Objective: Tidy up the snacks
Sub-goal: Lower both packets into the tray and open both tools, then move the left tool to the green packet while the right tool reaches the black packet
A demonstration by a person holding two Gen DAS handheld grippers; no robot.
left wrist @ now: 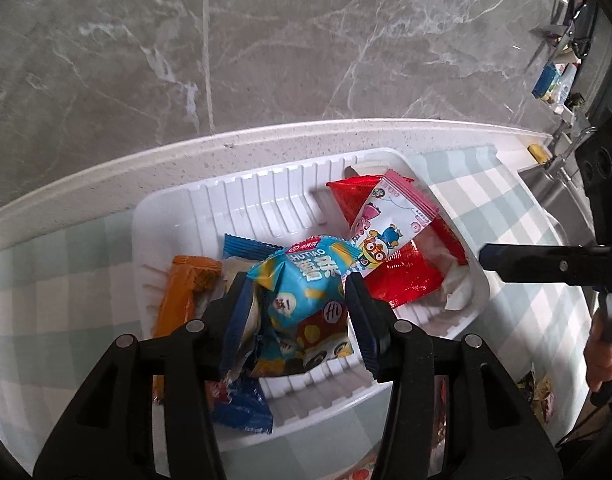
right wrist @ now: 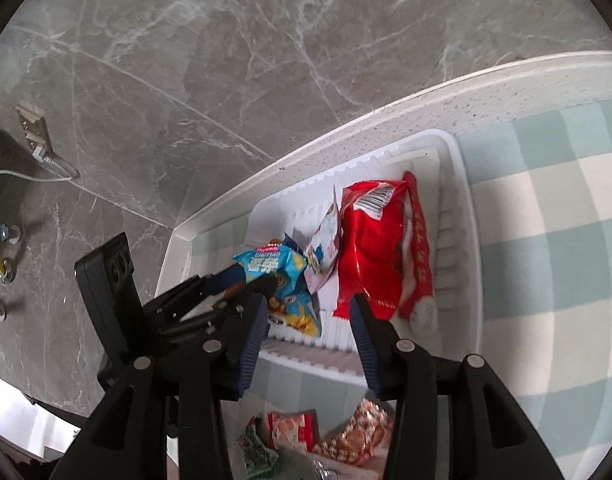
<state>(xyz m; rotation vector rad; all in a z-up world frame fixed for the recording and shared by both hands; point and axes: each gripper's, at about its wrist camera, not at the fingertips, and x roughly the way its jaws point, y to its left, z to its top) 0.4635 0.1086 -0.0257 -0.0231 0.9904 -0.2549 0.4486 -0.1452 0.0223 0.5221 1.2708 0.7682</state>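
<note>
A white ribbed tray (left wrist: 266,188) on the checked cloth holds several snack packs. My left gripper (left wrist: 302,304) hangs over it with its jaws apart around a light-blue fries packet (left wrist: 306,292); whether it is pinched I cannot tell. Under it lie a dark-blue pack (left wrist: 246,404) and an orange bar (left wrist: 178,300). A pink cartoon sachet (left wrist: 389,224) rests on red packs (left wrist: 409,268). My right gripper (right wrist: 309,340) is open and empty, above the tray's near rim (right wrist: 321,364); the left gripper (right wrist: 210,292), the fries packet (right wrist: 282,280) and a red pack (right wrist: 369,248) show beyond it.
Loose snack packs (right wrist: 329,436) lie on the cloth in front of the tray. The white counter upstand (left wrist: 226,148) and grey marble wall are behind. A steel sink (left wrist: 561,192) sits at the right. A wall socket with a cable (right wrist: 36,136) is at the left.
</note>
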